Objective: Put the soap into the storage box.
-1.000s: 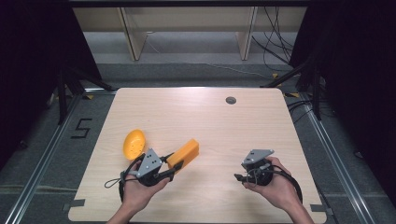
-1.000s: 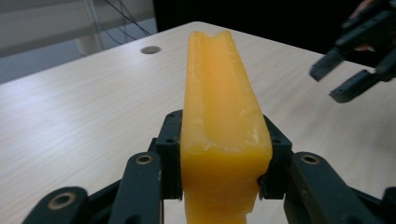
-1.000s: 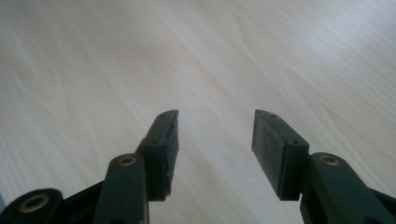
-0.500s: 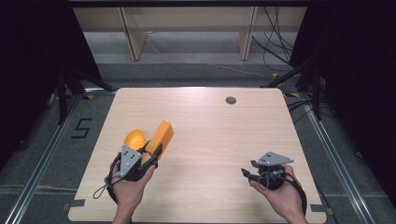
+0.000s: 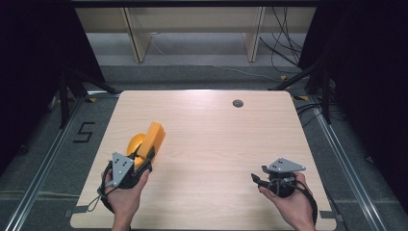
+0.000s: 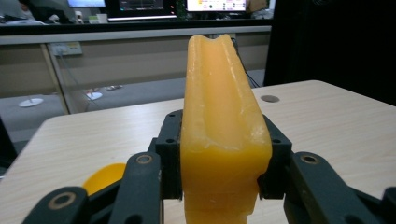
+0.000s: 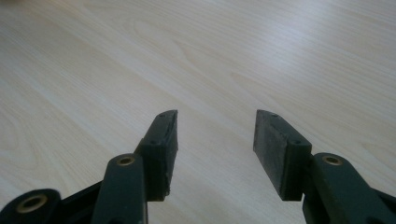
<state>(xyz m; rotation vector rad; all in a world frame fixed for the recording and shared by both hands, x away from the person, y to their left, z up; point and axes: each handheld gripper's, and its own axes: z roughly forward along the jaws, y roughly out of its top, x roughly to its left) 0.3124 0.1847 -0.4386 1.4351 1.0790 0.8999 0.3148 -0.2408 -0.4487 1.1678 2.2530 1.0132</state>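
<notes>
An orange block (image 6: 223, 135) is clamped between the jaws of the left gripper (image 5: 144, 161) and is held tilted above the table (image 5: 216, 139), over its near left part. A round orange object (image 5: 135, 143) is seen just beside the block. The right gripper (image 7: 215, 154) is held over the table's near right part, jaws spread apart with nothing between them.
</notes>
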